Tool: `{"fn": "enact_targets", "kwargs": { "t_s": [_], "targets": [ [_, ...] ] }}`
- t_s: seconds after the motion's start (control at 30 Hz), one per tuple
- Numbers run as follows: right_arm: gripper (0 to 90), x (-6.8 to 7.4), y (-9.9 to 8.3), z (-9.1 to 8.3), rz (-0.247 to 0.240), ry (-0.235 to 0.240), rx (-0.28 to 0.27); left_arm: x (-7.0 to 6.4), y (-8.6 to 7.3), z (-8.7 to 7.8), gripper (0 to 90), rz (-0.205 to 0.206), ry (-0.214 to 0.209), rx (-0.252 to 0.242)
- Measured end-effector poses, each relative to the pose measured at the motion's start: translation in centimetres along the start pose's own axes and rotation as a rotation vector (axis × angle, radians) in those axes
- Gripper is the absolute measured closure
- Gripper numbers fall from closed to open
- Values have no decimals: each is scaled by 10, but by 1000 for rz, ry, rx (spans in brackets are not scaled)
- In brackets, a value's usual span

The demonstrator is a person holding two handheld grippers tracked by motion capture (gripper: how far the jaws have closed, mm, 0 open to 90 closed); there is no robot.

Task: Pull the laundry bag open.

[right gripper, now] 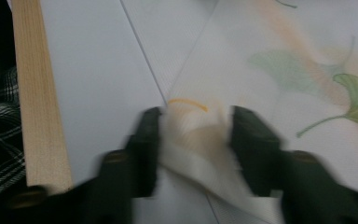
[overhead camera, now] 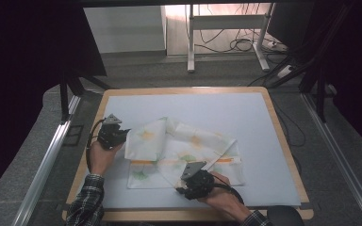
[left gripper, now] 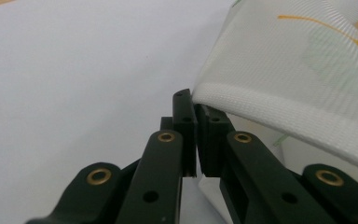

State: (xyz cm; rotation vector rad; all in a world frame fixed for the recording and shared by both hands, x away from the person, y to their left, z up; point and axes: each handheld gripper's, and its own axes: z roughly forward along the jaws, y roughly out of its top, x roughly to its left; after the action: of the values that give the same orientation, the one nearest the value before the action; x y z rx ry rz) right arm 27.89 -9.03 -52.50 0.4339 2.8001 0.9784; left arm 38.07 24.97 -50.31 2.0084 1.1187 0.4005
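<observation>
A white cloth (overhead camera: 193,141) printed with green leaves and orange streaks lies crumpled on the pale mat (overhead camera: 217,108). My left gripper (overhead camera: 124,133) is at the cloth's left side, and that corner is raised off the mat. In the left gripper view the left gripper (left gripper: 196,100) is shut with the cloth's thick hem (left gripper: 279,114) held at its tips. My right gripper (overhead camera: 181,188) is at the cloth's front edge. In the right gripper view the right gripper (right gripper: 196,121) is blurred, its jaws apart with a raised fold of cloth (right gripper: 193,135) between them.
The mat covers a wooden table whose front edge (right gripper: 39,102) runs close beside the right gripper. A plaid sleeve (overhead camera: 87,202) reaches in at the bottom left. Bare mat lies behind and to the right of the cloth. Desk legs and cables (overhead camera: 235,44) stand beyond the table.
</observation>
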Motion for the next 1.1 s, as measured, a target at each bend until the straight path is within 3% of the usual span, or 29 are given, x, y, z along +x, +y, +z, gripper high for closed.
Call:
{"fn": "enact_targets", "kwargs": {
  "t_s": [0.03, 0.07, 0.1, 0.3, 0.5, 0.57, 0.6, 0.63, 0.67, 0.7, 0.73, 0.77, 0.8, 0.83, 0.87, 0.93, 1.07, 1.1],
  "targets": [
    [793, -1, 0, -1, -3, -2, 6, 0, 0, 0, 874, -6, 0, -5],
    [793, -1, 0, -1, -3, -2, 6, 0, 0, 0, 874, -6, 0, -5],
    [853, -4, 0, -3, 18, 15, 10, 0, 0, 0, 874, -5, 1, -3],
    [858, -17, 3, -20, 98, 31, -33, 1, 0, -1, 874, -1, 2, -8],
    [856, -45, 4, -42, 151, -21, -84, 3, 0, 0, 865, 11, 21, 7],
    [856, -65, 6, -53, 172, -73, -96, 5, -1, 3, 810, 26, 55, 16],
    [856, -65, 6, -53, 172, -73, -96, 5, -1, 3, 760, 26, 55, 16],
    [856, -77, 7, -59, 185, -105, -101, 7, -2, 3, 697, 29, 93, 23],
    [856, -86, 8, -63, 193, -128, -102, 8, -2, 2, 643, 32, 100, 25],
    [856, -86, 8, -63, 193, -128, -102, 8, -2, 2, 592, 32, 100, 25],
    [856, -91, 9, -66, 200, -141, -101, 9, -3, 1, 592, 31, 97, 24],
    [856, -108, 11, -72, 228, -174, -104, 11, -4, -2, 510, 31, 71, 25],
    [856, -108, 11, -72, 228, -174, -104, 11, -4, -2, 477, 31, 71, 25],
    [856, -122, 13, -77, 252, -197, -113, 11, -5, -3, 458, 36, 76, 31],
    [856, -122, 13, -77, 252, -197, -113, 12, -6, -4, 458, 30, 68, 38],
    [855, -141, 15, -84, 285, -228, -128, 15, -10, -5, 388, 10, 19, 45],
    [855, -157, 15, -90, 310, -251, -138, 16, -11, -5, 325, 9, 5, 56],
    [855, -167, 16, -93, 334, -266, -145, 16, -11, -5, 309, 7, -2, 58]
  ]
}}
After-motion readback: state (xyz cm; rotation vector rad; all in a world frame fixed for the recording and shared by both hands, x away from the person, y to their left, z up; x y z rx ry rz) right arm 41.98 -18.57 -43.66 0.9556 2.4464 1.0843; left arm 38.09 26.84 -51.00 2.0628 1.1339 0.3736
